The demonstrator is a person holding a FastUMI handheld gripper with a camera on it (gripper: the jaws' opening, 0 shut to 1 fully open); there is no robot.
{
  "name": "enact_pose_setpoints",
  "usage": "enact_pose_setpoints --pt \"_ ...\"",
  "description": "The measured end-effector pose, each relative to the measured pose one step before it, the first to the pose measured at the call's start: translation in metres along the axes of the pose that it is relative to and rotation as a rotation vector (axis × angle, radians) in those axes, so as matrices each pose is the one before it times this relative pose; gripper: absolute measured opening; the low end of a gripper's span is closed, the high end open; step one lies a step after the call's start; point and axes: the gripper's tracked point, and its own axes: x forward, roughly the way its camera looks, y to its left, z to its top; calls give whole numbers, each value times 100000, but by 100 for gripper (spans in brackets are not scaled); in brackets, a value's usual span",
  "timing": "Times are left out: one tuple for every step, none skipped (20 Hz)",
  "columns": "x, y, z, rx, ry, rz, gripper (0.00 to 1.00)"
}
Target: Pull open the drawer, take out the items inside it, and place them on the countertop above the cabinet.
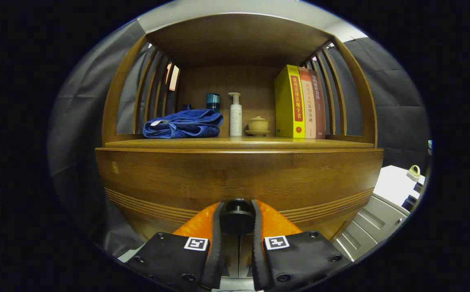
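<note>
A wooden cabinet fills the view, its drawer front (239, 178) right ahead of me. A dark round knob (238, 217) on that front sits between my two fingers, and my gripper (237, 219) is shut on it, both pads pressing its sides. The drawer front looks flush with the cabinet; its inside is hidden. Above it runs the countertop (239, 142), a shelf under a wooden canopy with slatted sides.
On the countertop lie a folded blue towel (184, 124), a dark blue jar (213, 101) behind it, a white pump bottle (235, 115), a small lidded cup on a saucer (258, 125) and three upright books (300, 102). A grey-white unit (385, 211) stands to the right.
</note>
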Motion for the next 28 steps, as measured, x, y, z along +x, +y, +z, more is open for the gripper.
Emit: enact_pose_setpoints --pt "-669 -60 86 327 160 -420 37" --pt "-748 -33 -67 1471 923 -422 37" --pt "-797 72 -9 1389 978 218 37" --pt "-840 65 -30 792 727 563 37" --pt "-722 0 -133 -296 1143 480 37" --pt "-777 -41 20 -173 599 -58 37" --pt "-840 41 -22 363 326 -333 37" --pt "-736 -24 -55 412 309 -196 37" --pt "-641 20 -61 418 158 -33 37" --pt "-681 37 -47 208 321 118 37" --pt "-703 46 -66 -296 523 468 37" --pt "-694 29 -55 -146 605 257 37" --pt "-658 3 -44 -81 535 50 37" --pt "-544 12 -81 232 436 -90 37" --pt "-640 18 -56 87 325 -144 37" --pt "-607 0 -91 270 338 -132 37" --pt "-407 -65 -37 572 210 -479 37" --pt "-512 -95 -196 667 708 -577 37" --pt "-343 -7 -333 667 894 -220 37" --pt "-405 -27 -278 476 683 129 37" --pt "-268 14 -443 57 848 126 37" --pt "-203 -34 -213 -342 261 113 37" --pt "308 9 209 -962 -727 -125 37" --pt "-258 9 -199 -485 120 34 37" --pt "49 -76 -15 -143 232 -17 37" --pt "-143 -7 141 353 -303 -53 36" --pt "-79 -61 -67 224 174 -95 37" --pt "-29 -21 89 -129 -792 1 36"
